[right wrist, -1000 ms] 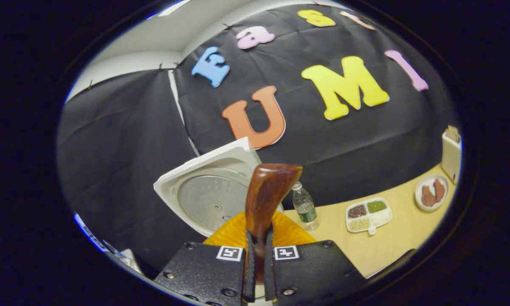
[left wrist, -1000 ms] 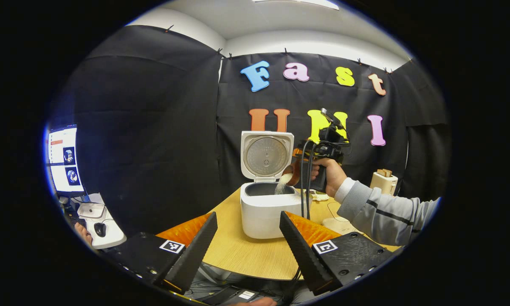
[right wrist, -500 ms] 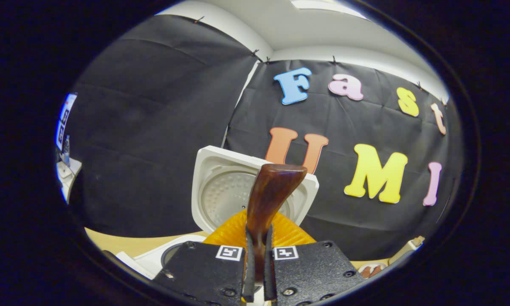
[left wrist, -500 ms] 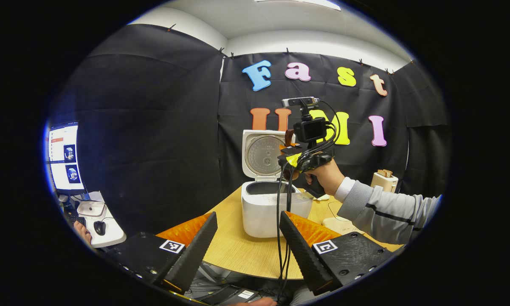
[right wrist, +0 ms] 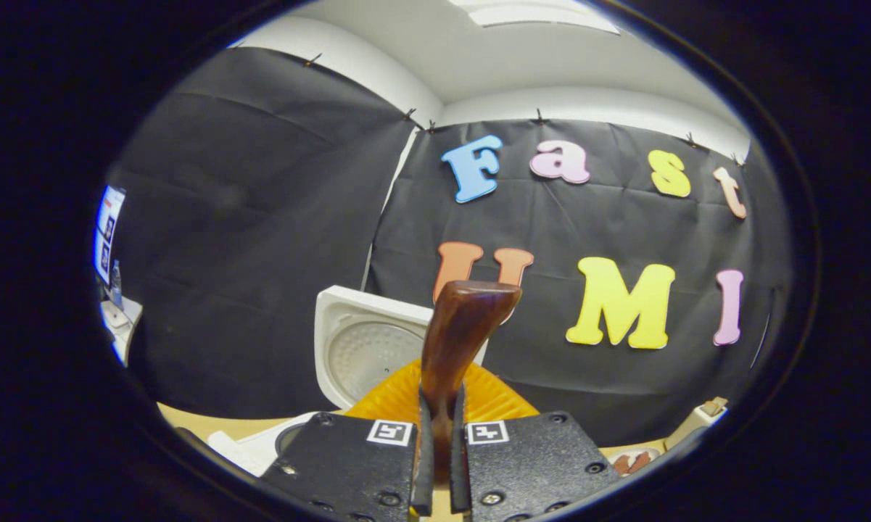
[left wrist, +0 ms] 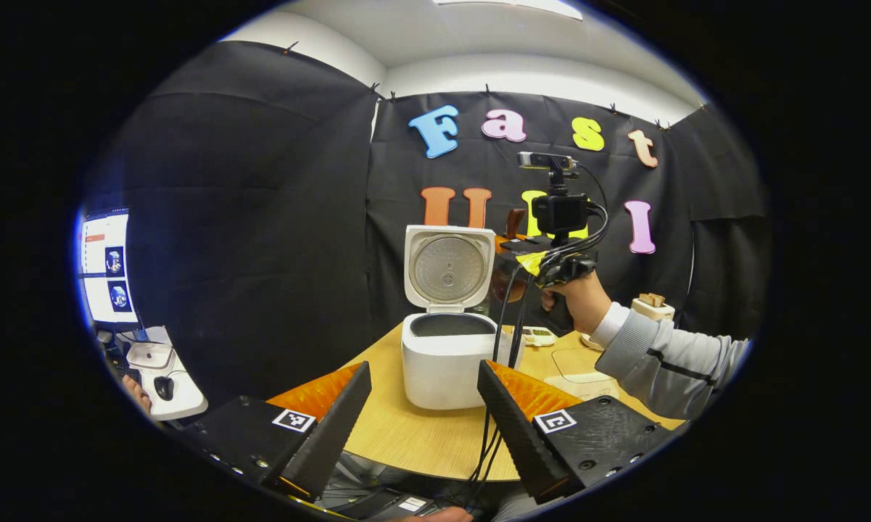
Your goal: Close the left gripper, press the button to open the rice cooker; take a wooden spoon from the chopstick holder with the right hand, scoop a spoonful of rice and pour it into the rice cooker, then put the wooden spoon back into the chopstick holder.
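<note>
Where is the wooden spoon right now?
The wooden spoon stands upright, pinched in the right gripper, in front of the rice cooker lid in the right gripper view.

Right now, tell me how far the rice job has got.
Done: the white rice cooker stands with its lid up. Whether rice is inside cannot be seen. In hand: the right gripper is clamped on the dark brown wooden spoon, held up beside the cooker. The left gripper is open, idle. Left: put the spoon back into the chopstick holder.
</note>
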`<state>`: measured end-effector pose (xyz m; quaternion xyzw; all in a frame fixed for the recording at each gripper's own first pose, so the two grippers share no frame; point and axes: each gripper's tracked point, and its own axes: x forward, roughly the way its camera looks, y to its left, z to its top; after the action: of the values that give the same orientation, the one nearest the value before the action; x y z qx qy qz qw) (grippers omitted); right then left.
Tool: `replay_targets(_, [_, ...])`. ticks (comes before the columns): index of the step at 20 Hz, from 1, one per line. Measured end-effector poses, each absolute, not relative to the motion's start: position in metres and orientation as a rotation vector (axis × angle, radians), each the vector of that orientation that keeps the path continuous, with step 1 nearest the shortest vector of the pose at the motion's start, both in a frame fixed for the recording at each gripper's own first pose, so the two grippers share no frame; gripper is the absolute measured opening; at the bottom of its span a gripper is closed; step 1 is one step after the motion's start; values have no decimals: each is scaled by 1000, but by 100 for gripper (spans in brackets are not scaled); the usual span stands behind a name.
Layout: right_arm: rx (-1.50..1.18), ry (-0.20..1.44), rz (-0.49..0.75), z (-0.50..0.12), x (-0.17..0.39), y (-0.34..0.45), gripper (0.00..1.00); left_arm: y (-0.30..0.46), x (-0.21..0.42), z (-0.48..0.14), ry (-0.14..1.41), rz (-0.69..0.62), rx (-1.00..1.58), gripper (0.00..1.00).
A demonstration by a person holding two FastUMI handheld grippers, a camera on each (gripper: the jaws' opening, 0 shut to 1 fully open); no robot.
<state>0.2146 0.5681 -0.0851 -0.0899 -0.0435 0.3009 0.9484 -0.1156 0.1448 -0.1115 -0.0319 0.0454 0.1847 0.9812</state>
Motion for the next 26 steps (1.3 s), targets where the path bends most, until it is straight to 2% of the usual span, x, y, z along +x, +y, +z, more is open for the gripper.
replay_targets(4, [-159, 0, 612, -104, 226, 569, 14, 136, -114, -108, 86, 362, -60, 94])
replay_targets(7, [-125, 19, 601, -100, 218, 534, 14, 135, -112, -104, 82, 371, -44, 94])
replay_targets(15, [-88, 25, 540, -65, 201, 356, 15, 107, -64, -94, 60, 324, -15, 94])
replay_targets(22, [-115, 84, 321, -83, 192, 160, 14, 63, -13, -78, 6, 260, -15, 94])
replay_targets(26, [-39, 133, 213, -124, 195, 80, 16, 40, 19, -71, -2, 237, -20, 94])
